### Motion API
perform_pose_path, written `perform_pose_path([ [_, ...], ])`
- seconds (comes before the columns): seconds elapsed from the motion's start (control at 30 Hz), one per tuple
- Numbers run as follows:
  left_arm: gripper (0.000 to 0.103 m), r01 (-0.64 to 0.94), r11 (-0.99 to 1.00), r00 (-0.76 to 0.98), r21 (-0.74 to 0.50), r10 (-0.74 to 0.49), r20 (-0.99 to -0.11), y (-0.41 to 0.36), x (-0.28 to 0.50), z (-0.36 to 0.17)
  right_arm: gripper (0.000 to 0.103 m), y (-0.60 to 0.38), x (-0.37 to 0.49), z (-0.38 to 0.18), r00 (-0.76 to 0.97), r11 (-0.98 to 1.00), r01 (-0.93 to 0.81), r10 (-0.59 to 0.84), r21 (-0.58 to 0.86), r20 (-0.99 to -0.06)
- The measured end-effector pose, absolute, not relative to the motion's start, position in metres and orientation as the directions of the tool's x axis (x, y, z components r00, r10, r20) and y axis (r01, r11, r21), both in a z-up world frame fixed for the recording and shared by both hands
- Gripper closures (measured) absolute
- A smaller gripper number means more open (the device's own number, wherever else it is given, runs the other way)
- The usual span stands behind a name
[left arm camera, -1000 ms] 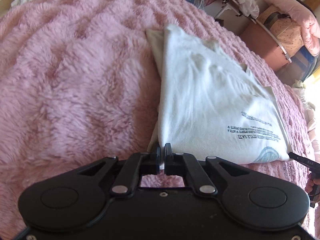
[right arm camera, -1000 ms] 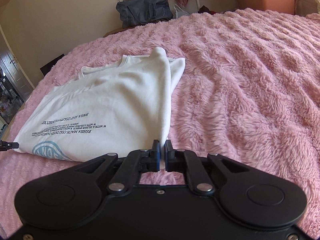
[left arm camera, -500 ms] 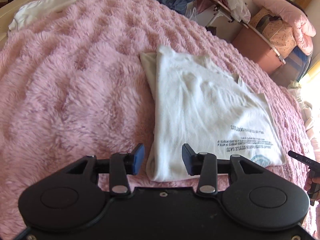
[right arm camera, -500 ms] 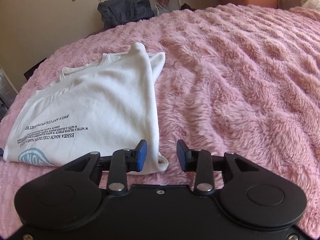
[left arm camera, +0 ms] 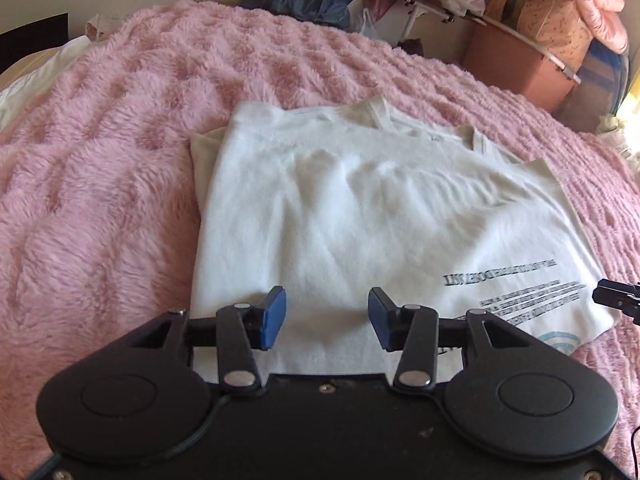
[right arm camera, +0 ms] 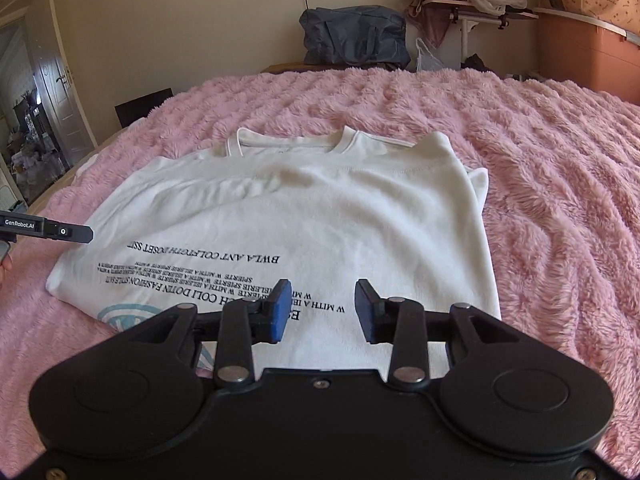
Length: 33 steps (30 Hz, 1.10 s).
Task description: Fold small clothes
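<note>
A white T-shirt (left arm camera: 340, 208) with black lettering lies folded on the pink fluffy blanket (left arm camera: 100, 208), collar at the far end. My left gripper (left arm camera: 326, 318) hovers over the shirt's near hem; its jaws are opening, and nothing is pinched between the blue pads. In the right wrist view the same T-shirt (right arm camera: 320, 208) fills the middle. My right gripper (right arm camera: 322, 310) stands open above the printed text, gripping nothing. The other gripper's tip shows at each view's edge: the right one (left arm camera: 618, 300), the left one (right arm camera: 76, 234).
The pink blanket (right arm camera: 560, 208) covers the whole bed. Beyond the far edge are a dark blue bag (right arm camera: 356, 36), a clothes-laden rack (right arm camera: 464, 8) and a brown storage box (left arm camera: 516, 64). A door (right arm camera: 68, 92) stands at the left.
Both grippers were shut on the shirt's near edge a second ago. They have let go, opened and shifted over the shirt, which now lies flat.
</note>
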<state>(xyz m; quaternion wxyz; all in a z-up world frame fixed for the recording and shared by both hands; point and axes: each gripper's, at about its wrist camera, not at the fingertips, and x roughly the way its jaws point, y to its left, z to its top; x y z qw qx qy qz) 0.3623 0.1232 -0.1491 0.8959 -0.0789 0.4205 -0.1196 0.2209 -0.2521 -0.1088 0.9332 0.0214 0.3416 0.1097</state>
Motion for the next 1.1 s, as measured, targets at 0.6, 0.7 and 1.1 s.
perform_pose_path([
  [0.6, 0.054, 0.202, 0.961, 0.653, -0.186, -0.274, -0.706, 0.111, 0.378, -0.132, 0.075, -0.293, 0.212, -0.124, 0.750, 0.981, -0.055, 0.162, 0.184, -0.641],
  [0.7, 0.054, 0.179, 0.965, 0.680, -0.191, -0.262, -0.685, 0.113, 0.400, -0.127, 0.073, -0.294, 0.234, -0.114, 0.776, 0.983, -0.050, 0.151, 0.178, -0.612],
  [1.1, 0.054, 0.077, 0.965, 0.686, -0.252, -0.235, -0.689, 0.125, 0.490, -0.139, 0.073, -0.299, 0.355, -0.105, 0.845, 0.964, -0.073, 0.195, 0.255, -0.498],
])
